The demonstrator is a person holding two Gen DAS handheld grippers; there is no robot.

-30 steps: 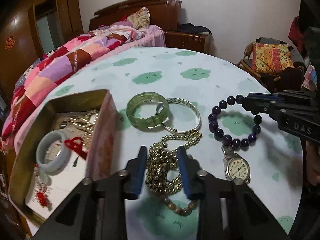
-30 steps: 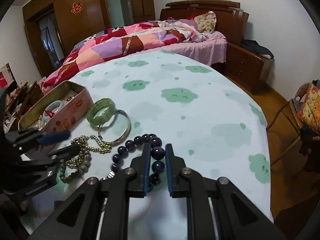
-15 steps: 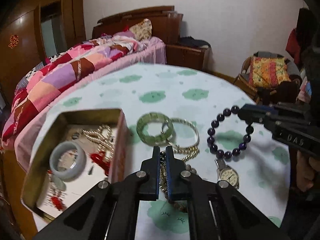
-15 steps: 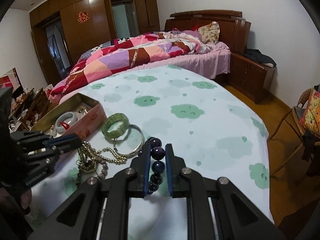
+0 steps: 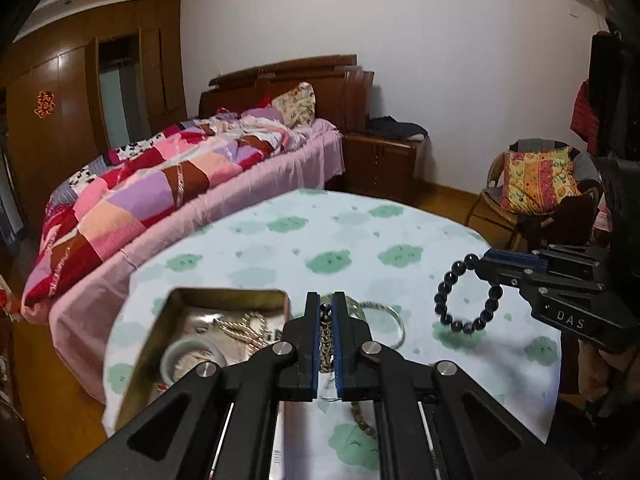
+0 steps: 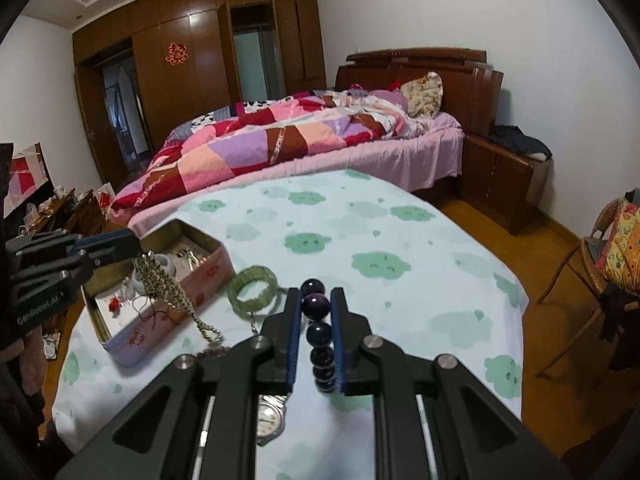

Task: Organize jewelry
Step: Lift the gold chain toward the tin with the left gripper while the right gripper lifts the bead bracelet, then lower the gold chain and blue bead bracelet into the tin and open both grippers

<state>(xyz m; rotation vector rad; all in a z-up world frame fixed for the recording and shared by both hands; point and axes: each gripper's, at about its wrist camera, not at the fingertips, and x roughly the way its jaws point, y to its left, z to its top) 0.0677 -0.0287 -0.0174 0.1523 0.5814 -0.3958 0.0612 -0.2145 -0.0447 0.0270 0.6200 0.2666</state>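
A bedroom: a bed (image 6: 320, 136) under a patchwork quilt, dark wardrobes behind, and in front a round surface (image 6: 400, 240) with a pale cloth printed with green clouds. On it sits an open pink tin (image 6: 200, 276) already holding a pale bangle (image 5: 192, 354) and some chains. Beside it lie a green bracelet (image 6: 253, 286), a thin silver bangle (image 5: 384, 312) and a watch (image 6: 270, 416).

The left gripper (image 5: 328, 312) has its jaws closed on a gold chain (image 6: 168, 288), which hangs clear of the cloth just beside the tin. The right gripper (image 6: 316, 312) has its jaws clamped on a purple bead bracelet (image 5: 466, 296), lifted above the surface (its loop dangles freely).

Judging from this, both pieces are picked up and the carry to the tin is in hand. Next the chain likely needs to go over the tin's opening and be lowered so the trailing end coils inside, not over the rim, then the beads follow
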